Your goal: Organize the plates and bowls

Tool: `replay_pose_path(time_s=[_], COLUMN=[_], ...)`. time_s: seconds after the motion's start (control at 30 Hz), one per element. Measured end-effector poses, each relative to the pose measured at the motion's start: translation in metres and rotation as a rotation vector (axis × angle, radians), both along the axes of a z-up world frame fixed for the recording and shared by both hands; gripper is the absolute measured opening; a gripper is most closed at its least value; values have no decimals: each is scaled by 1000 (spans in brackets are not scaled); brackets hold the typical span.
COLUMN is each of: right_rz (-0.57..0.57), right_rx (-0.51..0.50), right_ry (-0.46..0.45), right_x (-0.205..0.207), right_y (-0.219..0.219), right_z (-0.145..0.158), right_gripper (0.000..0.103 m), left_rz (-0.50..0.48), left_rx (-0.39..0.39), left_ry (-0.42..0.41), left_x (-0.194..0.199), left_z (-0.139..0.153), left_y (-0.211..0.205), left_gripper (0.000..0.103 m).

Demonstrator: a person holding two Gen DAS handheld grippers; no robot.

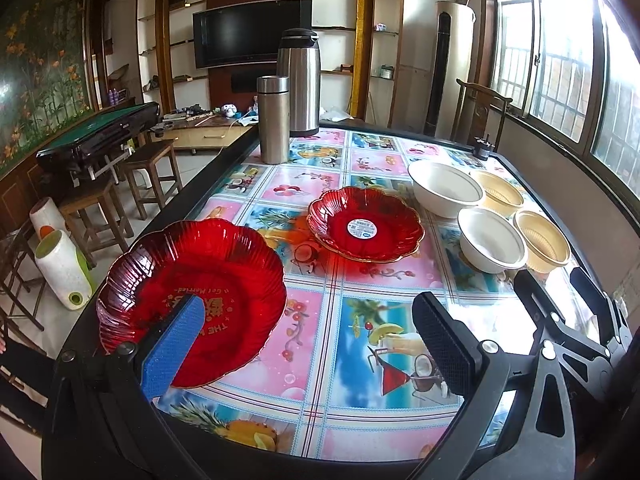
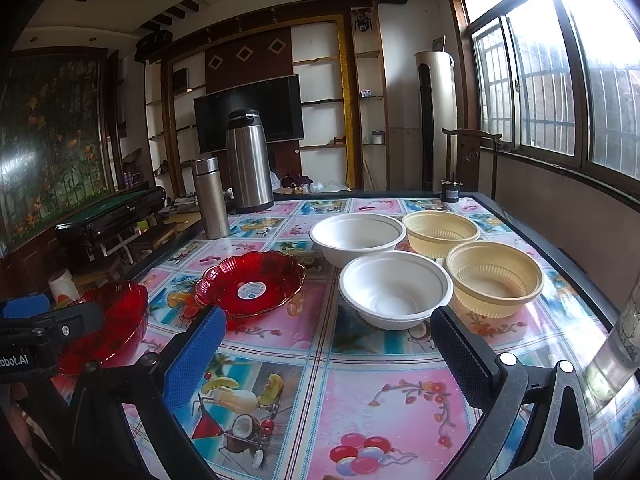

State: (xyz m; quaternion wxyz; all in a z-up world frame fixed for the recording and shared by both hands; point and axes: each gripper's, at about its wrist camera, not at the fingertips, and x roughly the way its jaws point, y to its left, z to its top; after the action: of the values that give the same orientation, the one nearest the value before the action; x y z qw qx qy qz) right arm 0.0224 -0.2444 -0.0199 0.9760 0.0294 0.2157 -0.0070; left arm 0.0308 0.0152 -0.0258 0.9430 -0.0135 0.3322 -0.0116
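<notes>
A red ribbed plate (image 1: 224, 280) with gold lettering lies at the table's near left edge, and it looks tilted in the right wrist view (image 2: 112, 320). My left gripper (image 1: 308, 344) is open wide; its blue pad (image 1: 172, 344) overlaps that plate's near rim, and I cannot tell whether they touch. A second red plate (image 1: 366, 224) with a round sticker sits mid-table. Two white bowls (image 2: 356, 236) (image 2: 396, 288) and two yellow ribbed bowls (image 2: 440, 232) (image 2: 494, 276) stand at the right. My right gripper (image 2: 330, 360) is open above the cloth, just short of the nearer white bowl.
A steel flask (image 1: 273, 120) and a tall steel carafe (image 1: 299, 80) stand at the far left of the table (image 1: 280, 460). A small black object (image 1: 484, 148) sits at the far right corner. A glass bottle (image 2: 616, 344) stands at the right edge. Wooden stools (image 1: 152, 172) line the left side.
</notes>
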Motion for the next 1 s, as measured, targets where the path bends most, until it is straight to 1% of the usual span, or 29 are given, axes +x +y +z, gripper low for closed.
replay_pose_path(time_s=[0.33, 0.67, 1.0], right_rz=[-2, -3, -3], right_rx=[18, 43, 47], right_ry=[18, 44, 57], right_x=[1, 5, 8], right_y=[-5, -8, -9], right_z=[-4, -10, -15], right_gripper=[103, 103, 103], left_rz=[0, -3, -11], left_rx=[18, 28, 32], left_ry=[4, 25, 44], left_x=[1, 2, 7], left_z=[-2, -8, -12], left_y=[-4, -7, -10], left_gripper=[103, 103, 103])
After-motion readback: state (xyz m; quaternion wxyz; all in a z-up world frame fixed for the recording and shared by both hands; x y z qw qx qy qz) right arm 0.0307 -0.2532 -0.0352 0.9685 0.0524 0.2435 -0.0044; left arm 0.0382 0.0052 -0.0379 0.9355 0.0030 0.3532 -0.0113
